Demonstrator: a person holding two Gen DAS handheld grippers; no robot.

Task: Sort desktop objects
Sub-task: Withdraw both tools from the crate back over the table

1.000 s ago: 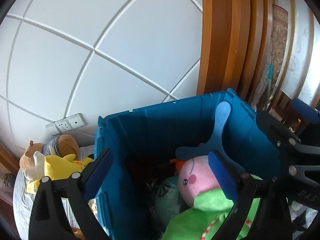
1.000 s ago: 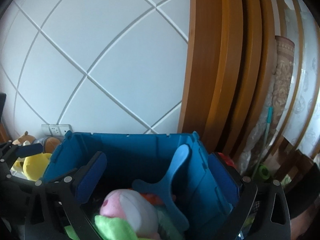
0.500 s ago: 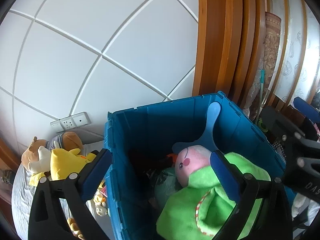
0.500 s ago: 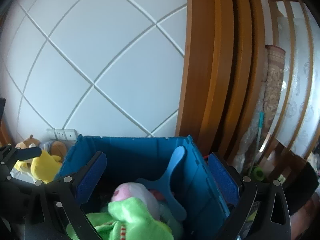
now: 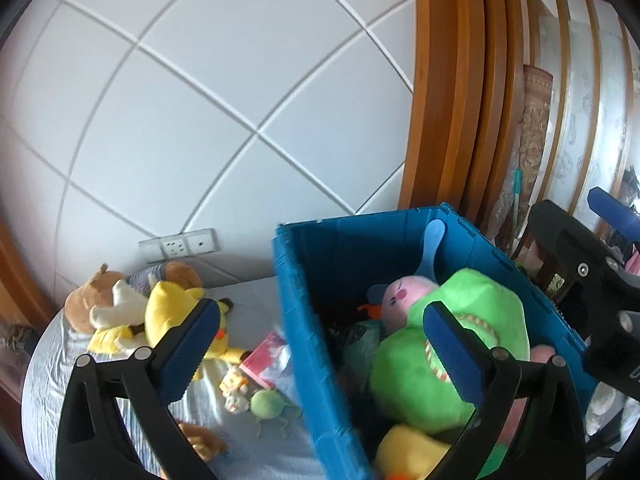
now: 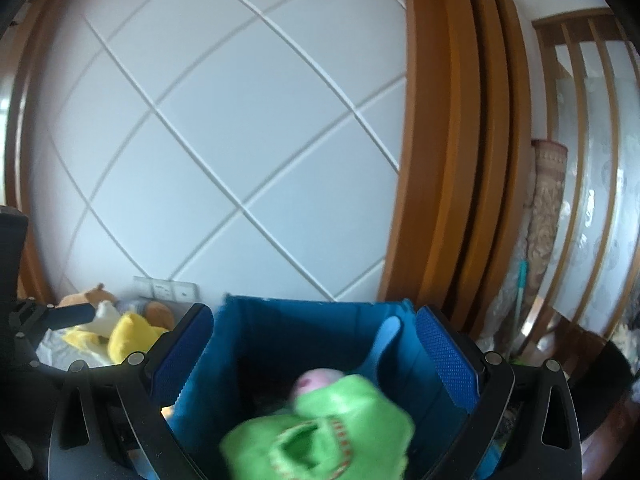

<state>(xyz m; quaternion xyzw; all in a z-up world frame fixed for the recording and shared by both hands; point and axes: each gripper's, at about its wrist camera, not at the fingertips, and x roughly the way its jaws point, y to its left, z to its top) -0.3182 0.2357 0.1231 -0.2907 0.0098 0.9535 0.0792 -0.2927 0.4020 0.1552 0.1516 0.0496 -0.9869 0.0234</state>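
A blue crate (image 5: 360, 256) stands on the right of the grey sheet, and its inner wall (image 6: 300, 332) fills the lower middle of the right wrist view. On top inside lies a green plush (image 5: 452, 348), blurred in the right wrist view (image 6: 320, 432). A pink pig plush (image 5: 404, 296), a yellow plush (image 5: 408, 452) and a blue paddle shape (image 5: 432, 240) sit with it. My left gripper (image 5: 320, 348) is open astride the crate's left wall, holding nothing. My right gripper (image 6: 314, 356) is open above the crate, also holding nothing.
Left of the crate, the grey sheet (image 5: 256, 304) carries a yellow plush (image 5: 172, 312), a brown plush (image 5: 96, 300), a pink box (image 5: 264, 360), a small green plush (image 5: 268, 400) and small figures. A white panelled wall with sockets (image 5: 180, 244) and wooden frames (image 5: 448, 100) stand behind.
Both grippers have drawn back and up from the crate. The green plush has come up into fuller view on top of the pile. The left view now takes in the sheet and its toys.
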